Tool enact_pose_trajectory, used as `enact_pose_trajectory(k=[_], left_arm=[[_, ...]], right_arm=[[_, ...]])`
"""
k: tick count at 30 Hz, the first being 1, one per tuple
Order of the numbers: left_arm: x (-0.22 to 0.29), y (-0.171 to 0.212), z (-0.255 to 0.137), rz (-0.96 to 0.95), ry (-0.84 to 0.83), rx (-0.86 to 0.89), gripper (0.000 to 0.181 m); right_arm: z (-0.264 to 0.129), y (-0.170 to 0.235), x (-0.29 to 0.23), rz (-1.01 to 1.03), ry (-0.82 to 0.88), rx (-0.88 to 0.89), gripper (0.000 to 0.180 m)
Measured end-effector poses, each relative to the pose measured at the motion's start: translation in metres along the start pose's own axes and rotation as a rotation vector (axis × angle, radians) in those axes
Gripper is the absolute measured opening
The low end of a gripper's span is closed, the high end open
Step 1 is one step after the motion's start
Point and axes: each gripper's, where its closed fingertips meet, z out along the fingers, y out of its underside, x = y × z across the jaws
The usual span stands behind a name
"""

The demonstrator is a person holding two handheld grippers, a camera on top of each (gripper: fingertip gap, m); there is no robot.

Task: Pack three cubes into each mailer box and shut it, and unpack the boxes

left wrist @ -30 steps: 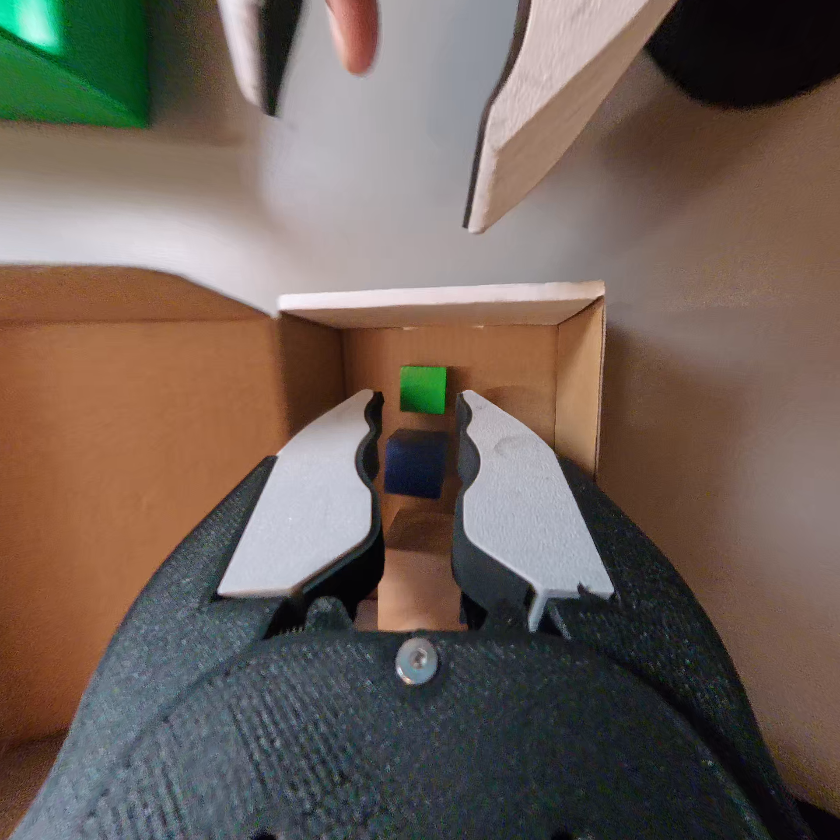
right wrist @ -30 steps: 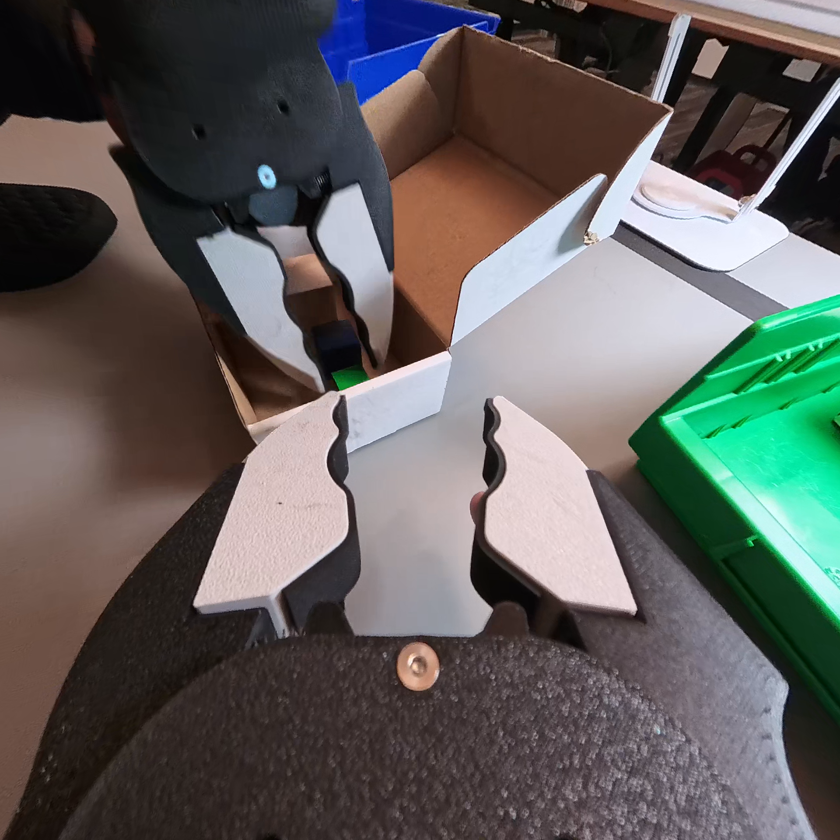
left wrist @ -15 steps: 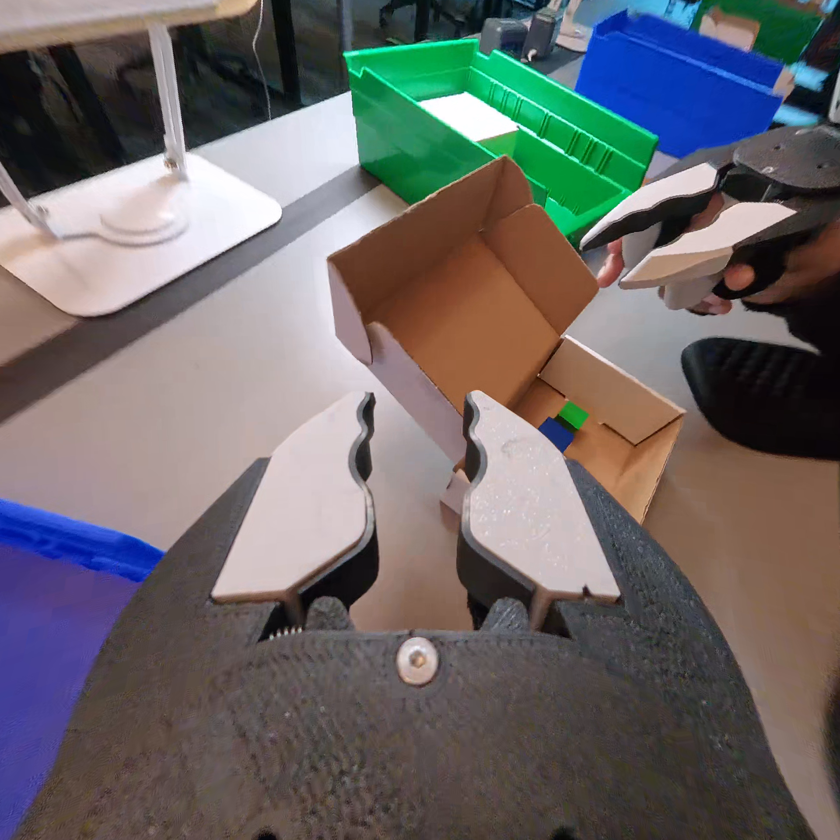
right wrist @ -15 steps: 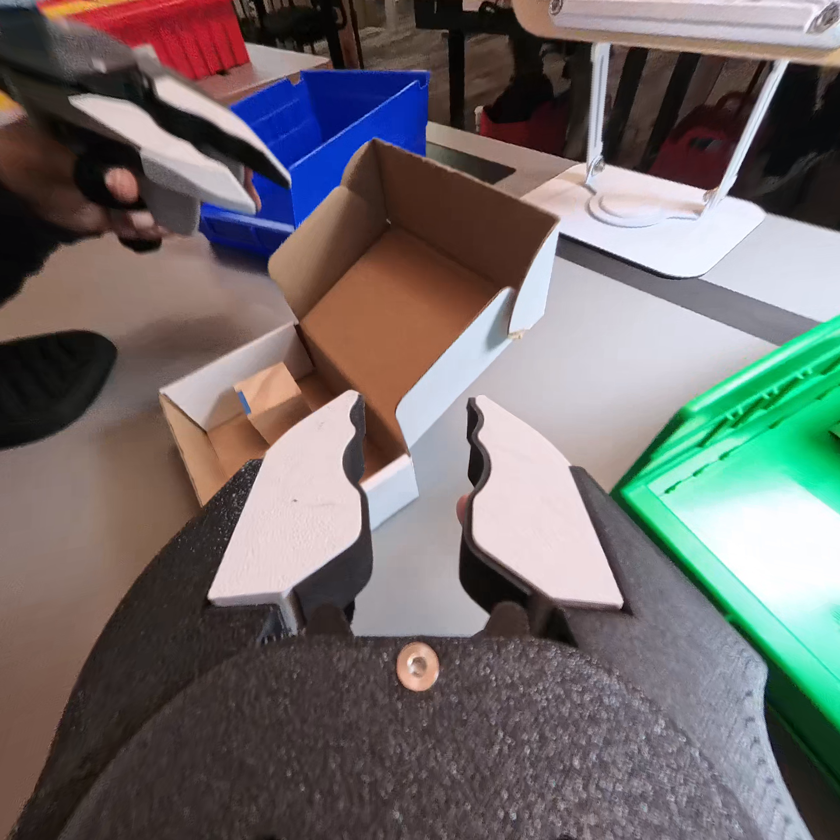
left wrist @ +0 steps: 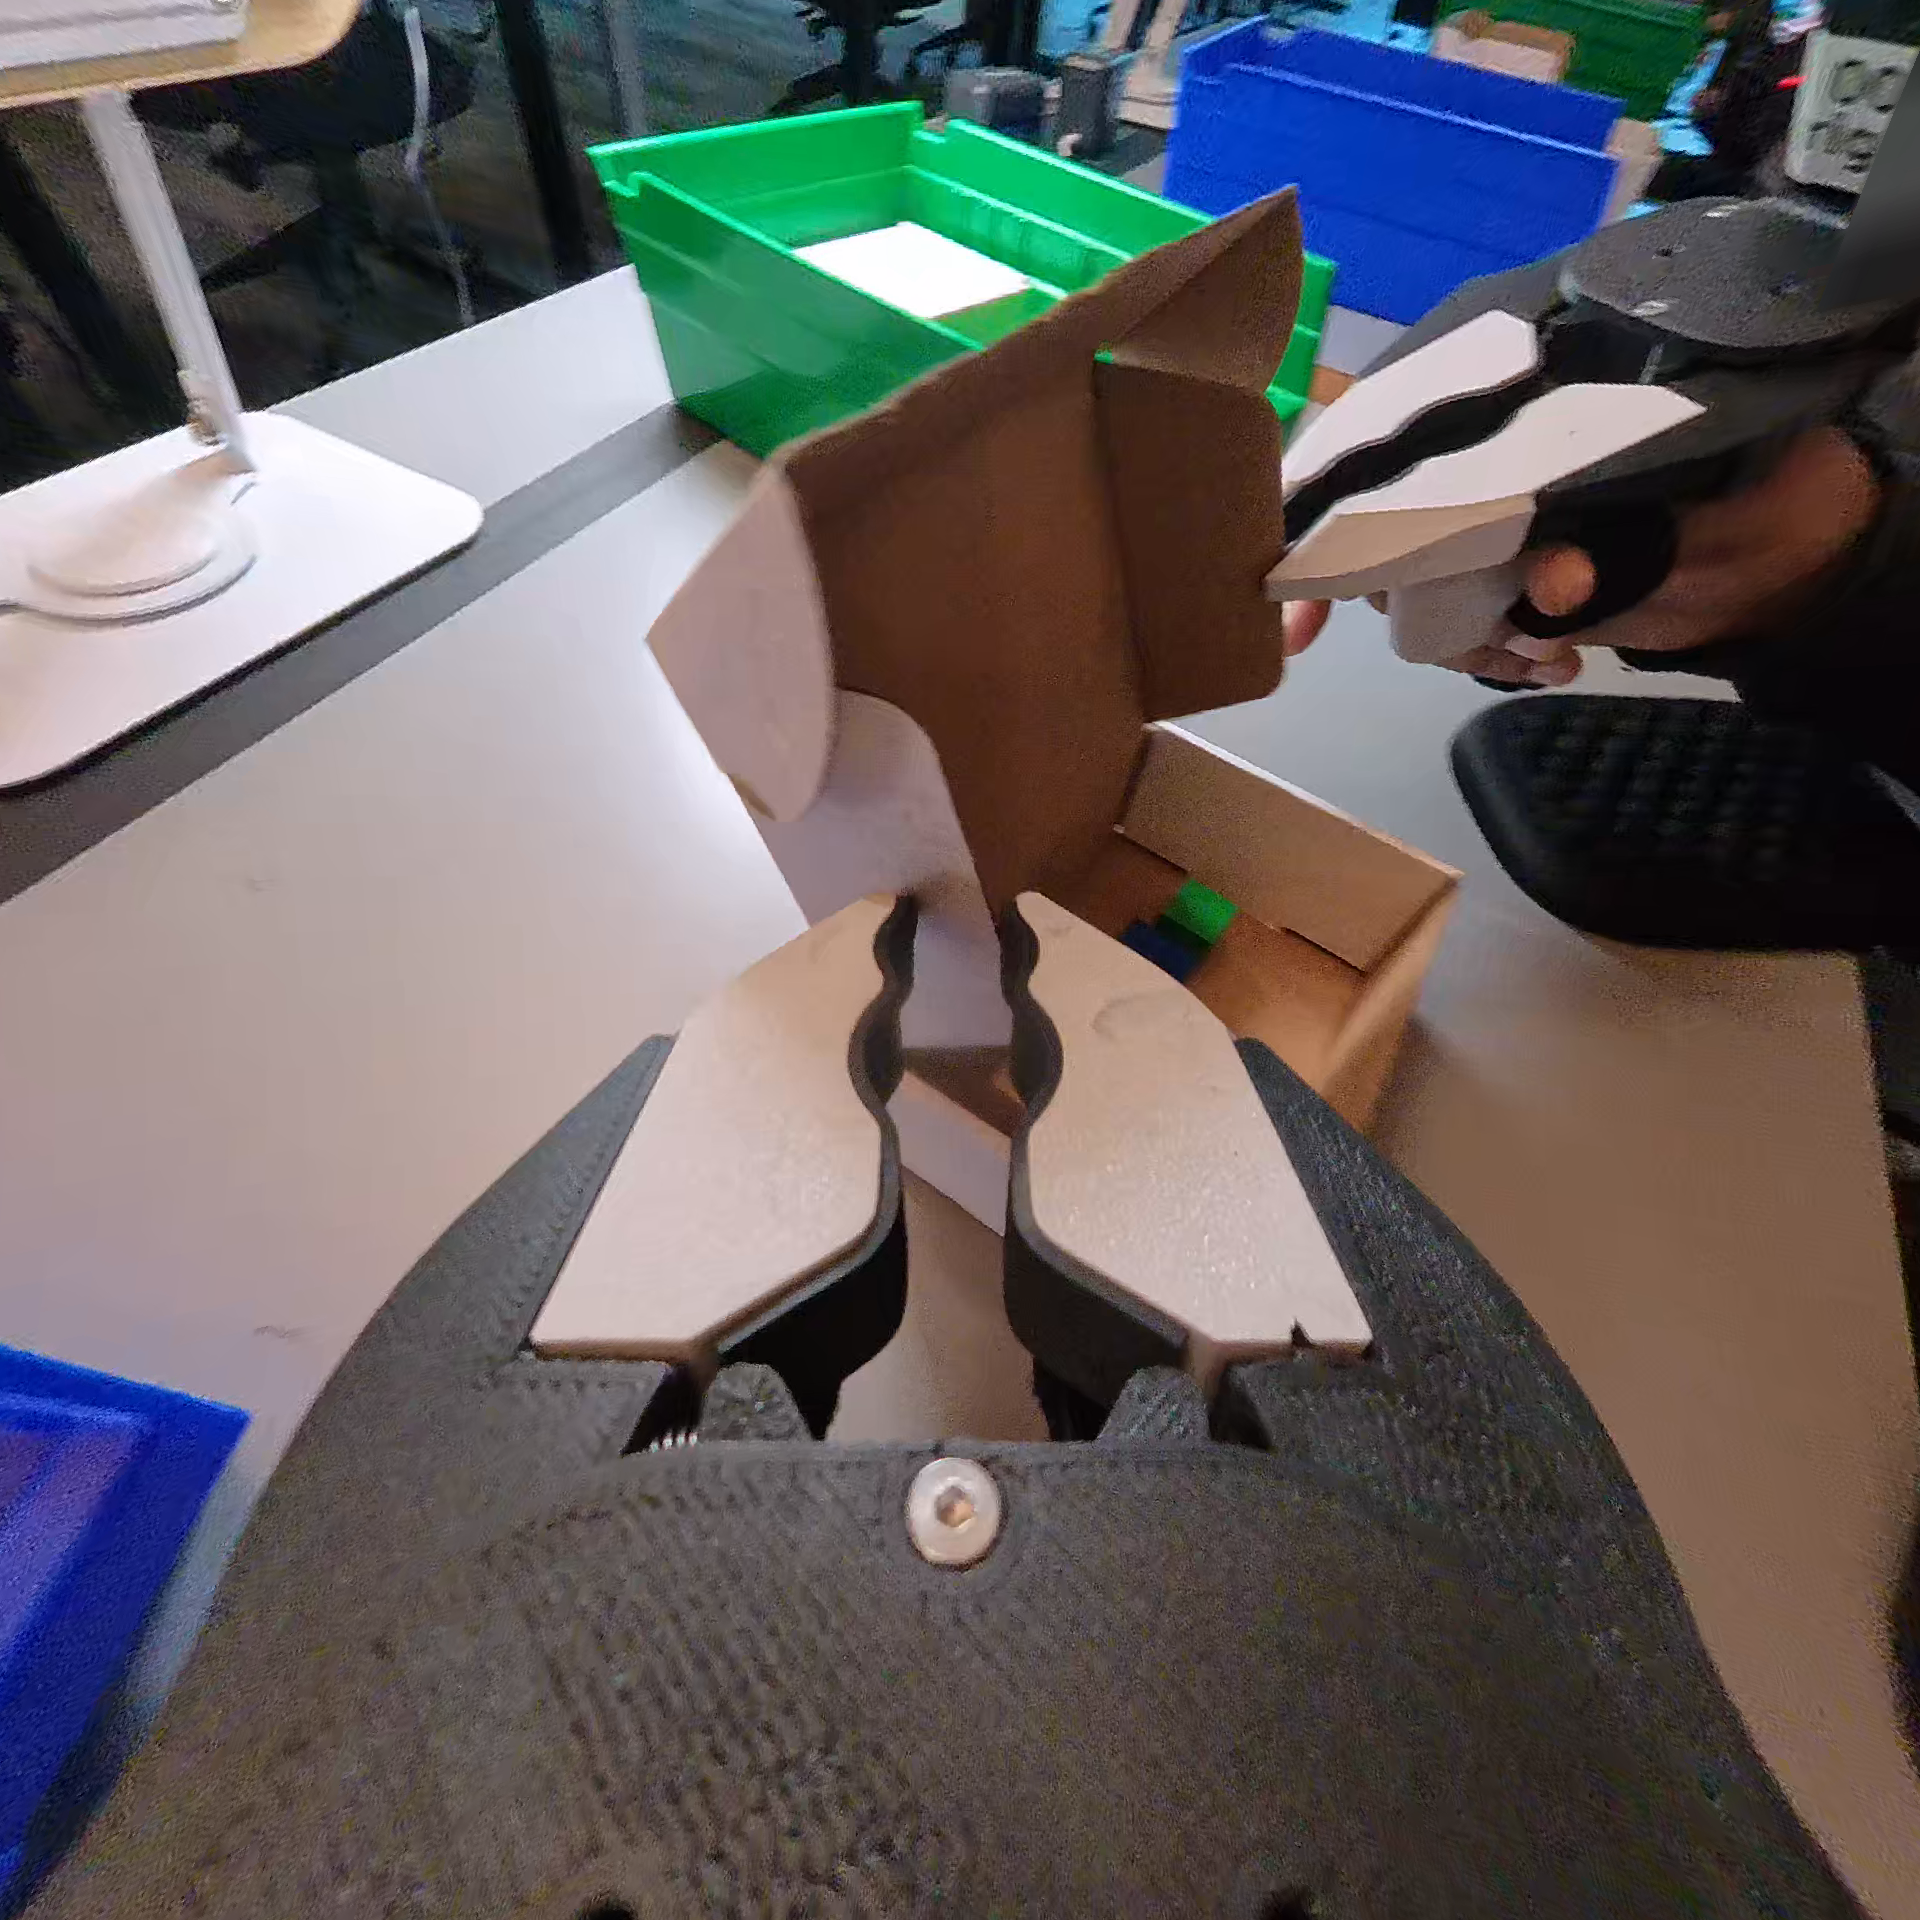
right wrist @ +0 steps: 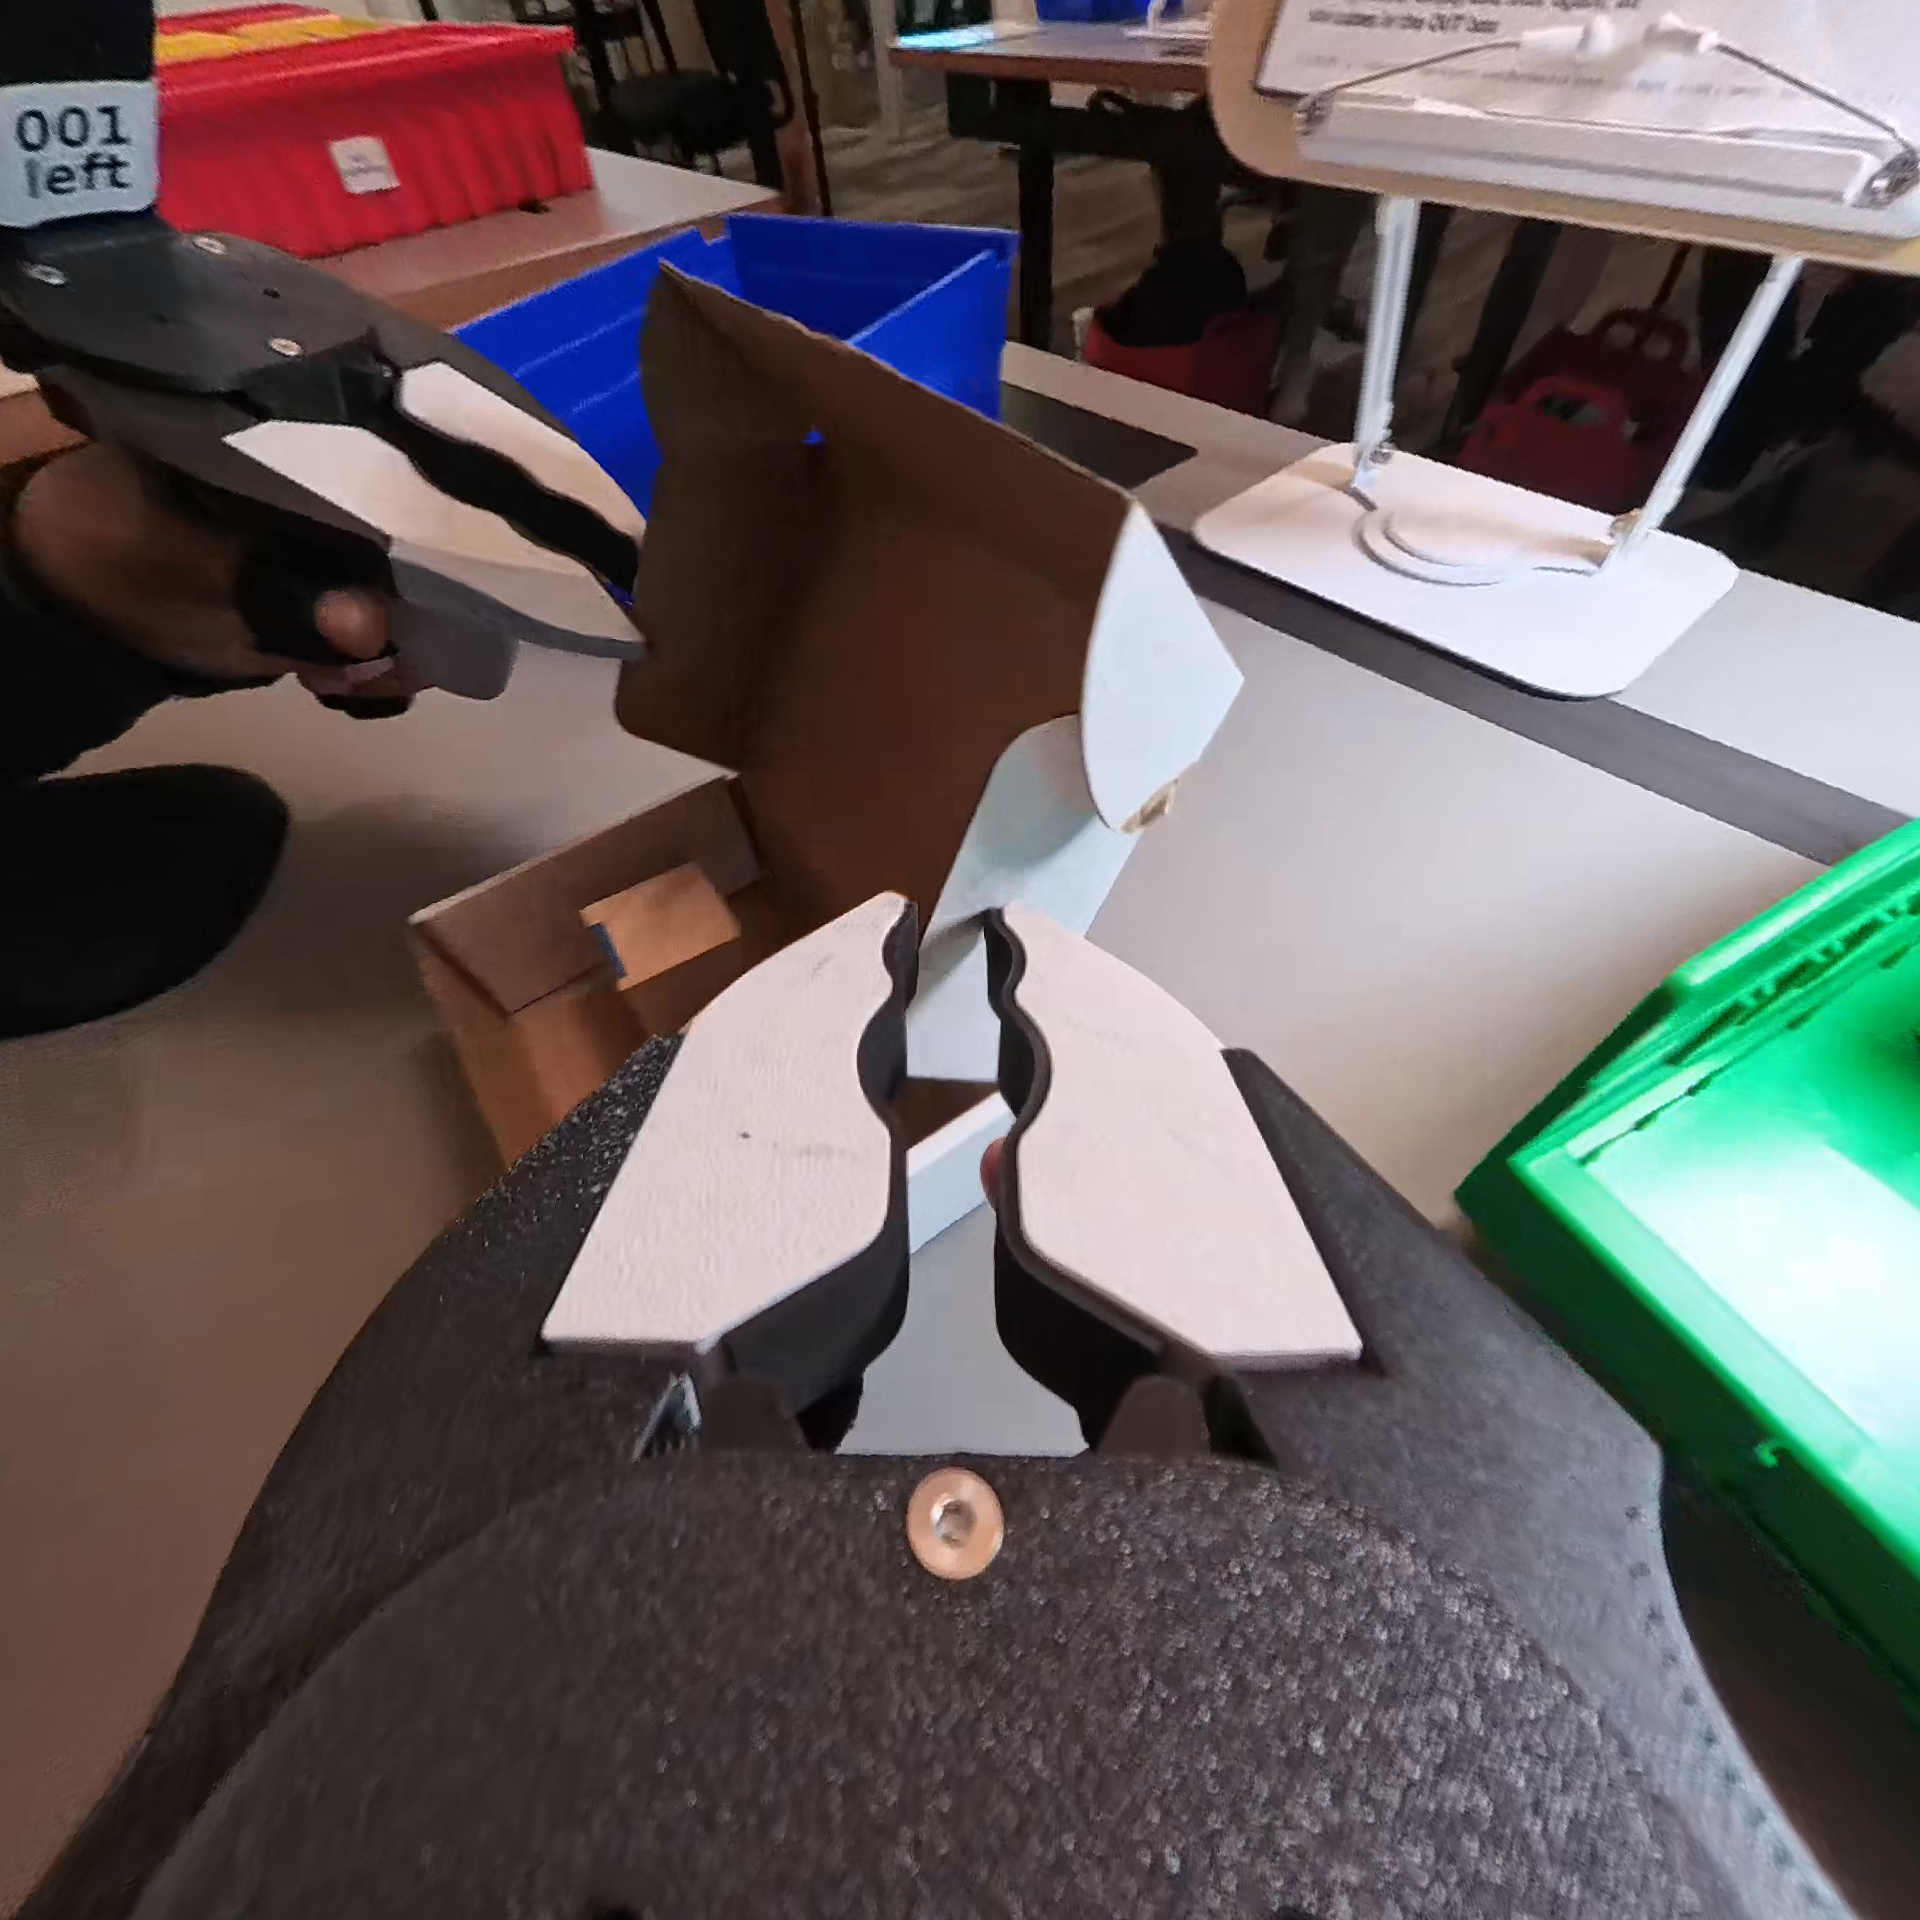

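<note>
Mailer box (left wrist: 1288, 862) standing on the table (left wrist: 364, 987), lid (left wrist: 987, 623) tilted up.
Left gripper (left wrist: 958, 920) and right gripper (right wrist: 951, 920) narrowed around the lid's side flaps, actual pinch impossible to tell. Green cube (left wrist: 1200, 914) and blue cube (left wrist: 1153, 945) inside, seen only from the left wrist view.

Both views are evenly and softly lit; the grey table (left wrist: 312, 987) reads pale with mild sheen, no hard glare. Shadows are diffuse: a faint one lies on the table near the mailer box (left wrist: 1299, 894). The raised lid (right wrist: 862, 623) is dark on its inner brown face and slightly motion-blurred at its white edges. Wide-angle distortion bends the far table edge and stretches the green bin (right wrist: 1714, 1195) at the right. The far background is dim and soft. The near black gripper bodies fill the lower frame, grain sharp.
</note>
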Motion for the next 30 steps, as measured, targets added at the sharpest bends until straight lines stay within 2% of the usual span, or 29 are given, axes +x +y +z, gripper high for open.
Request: enact_pose_trajectory(k=[6,11,16,20,23,26,30], left_arm=[[0.044,0.043,-0.016,0.12,0.124,-0.059,0.013],[0.06,0.064,-0.038,0.182,0.231,-0.109,0.035],[0.046,0.049,-0.058,0.332,0.079,-0.039,0.052],[0.057,0.026,-0.055,0.494,-0.021,0.001,0.066],[0.066,0.015,-0.045,0.597,-0.087,0.029,0.068],[0.072,0.015,-0.039,0.681,-0.122,0.023,0.053],[0.084,0.036,-0.037,0.635,-0.065,-0.059,0.052]], right_arm=[[-0.019,0.039,-0.038,-0.143,-0.081,-0.1,0.014],[-0.04,0.054,-0.048,-0.224,-0.147,-0.167,0.03],[-0.062,0.04,-0.03,-0.446,-0.008,-0.177,0.054],[-0.055,0.028,-0.032,-0.719,0.09,-0.219,0.069],[-0.041,0.021,-0.041,-0.834,0.108,-0.206,0.065],[-0.037,0.021,-0.049,-0.913,0.101,-0.207,0.05],[-0.043,0.042,-0.06,-0.894,0.01,-0.295,0.047]])
